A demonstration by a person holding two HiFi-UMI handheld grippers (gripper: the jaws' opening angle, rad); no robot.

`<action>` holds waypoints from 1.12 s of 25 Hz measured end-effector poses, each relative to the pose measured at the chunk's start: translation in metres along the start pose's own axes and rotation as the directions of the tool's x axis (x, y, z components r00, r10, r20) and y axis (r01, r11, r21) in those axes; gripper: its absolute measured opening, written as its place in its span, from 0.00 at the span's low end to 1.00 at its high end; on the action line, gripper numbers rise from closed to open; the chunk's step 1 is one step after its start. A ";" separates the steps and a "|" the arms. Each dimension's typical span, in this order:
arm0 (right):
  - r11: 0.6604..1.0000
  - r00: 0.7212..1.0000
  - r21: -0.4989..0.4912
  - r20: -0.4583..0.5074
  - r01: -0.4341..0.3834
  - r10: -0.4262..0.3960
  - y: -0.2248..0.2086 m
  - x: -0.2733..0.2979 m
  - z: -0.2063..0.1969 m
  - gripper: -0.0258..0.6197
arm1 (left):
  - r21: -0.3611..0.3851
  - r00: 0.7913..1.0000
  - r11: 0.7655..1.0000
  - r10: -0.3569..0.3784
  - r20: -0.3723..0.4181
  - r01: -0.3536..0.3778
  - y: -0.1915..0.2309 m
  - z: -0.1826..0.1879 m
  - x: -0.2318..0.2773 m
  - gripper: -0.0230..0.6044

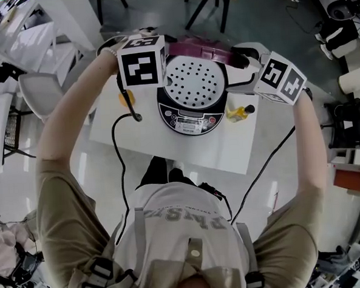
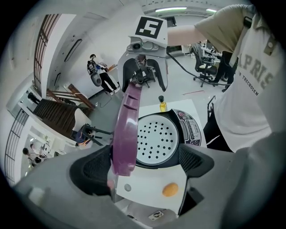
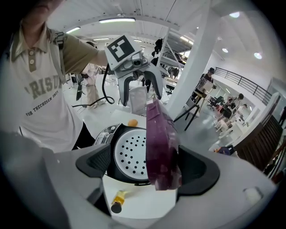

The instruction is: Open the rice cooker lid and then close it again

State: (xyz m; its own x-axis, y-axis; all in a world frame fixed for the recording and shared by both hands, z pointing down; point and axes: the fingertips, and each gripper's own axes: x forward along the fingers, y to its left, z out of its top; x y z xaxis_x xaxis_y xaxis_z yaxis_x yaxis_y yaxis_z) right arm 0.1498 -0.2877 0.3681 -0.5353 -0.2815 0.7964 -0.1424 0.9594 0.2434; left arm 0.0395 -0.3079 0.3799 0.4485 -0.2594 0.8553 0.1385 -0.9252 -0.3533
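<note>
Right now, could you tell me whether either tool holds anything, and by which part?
Nothing is clamped: left tool and right tool have open jaws straddling the raised lid at its side edges.

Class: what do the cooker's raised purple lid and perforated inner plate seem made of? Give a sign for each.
Purple lid: probably glossy moulded plastic, given its smooth, shiny coloured surface. Perforated plate: likely matte metal, pale grey with punched holes.

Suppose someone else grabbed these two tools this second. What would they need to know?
Left tool: jaws apart, upright purple plastic lid between them, close to one jaw.
Right tool: jaws apart, the same lid between them from its other side.
Black round rice cooker sits on the white table, its white perforated inner plate exposed.
Done: lid opened.
Left: swing it down shut.
</note>
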 end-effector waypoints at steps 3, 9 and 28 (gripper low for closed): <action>1.000 1.000 -0.012 -0.008 -0.006 0.006 0.009 0.002 -0.003 0.77 | 0.007 1.000 1.000 -0.008 -0.005 0.009 -0.010 -0.001 0.002 0.82; 0.999 0.999 -0.033 -0.030 -0.019 0.018 0.029 0.009 -0.007 0.77 | 0.014 1.000 1.000 -0.028 -0.011 0.028 -0.028 -0.004 0.006 0.82; 0.992 0.992 -0.034 -0.049 -0.122 0.120 0.074 0.027 -0.024 0.77 | 0.041 0.990 0.991 -0.124 -0.063 0.127 -0.079 -0.015 0.026 0.82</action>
State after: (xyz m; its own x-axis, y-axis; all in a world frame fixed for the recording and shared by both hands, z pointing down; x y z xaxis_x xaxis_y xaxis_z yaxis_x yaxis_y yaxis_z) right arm 0.1446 -0.2253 0.4212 -0.5070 -0.1645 0.8461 -0.0479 0.9855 0.1629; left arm 0.0271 -0.2459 0.4352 0.3711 -0.1593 0.9148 0.2303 -0.9386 -0.2569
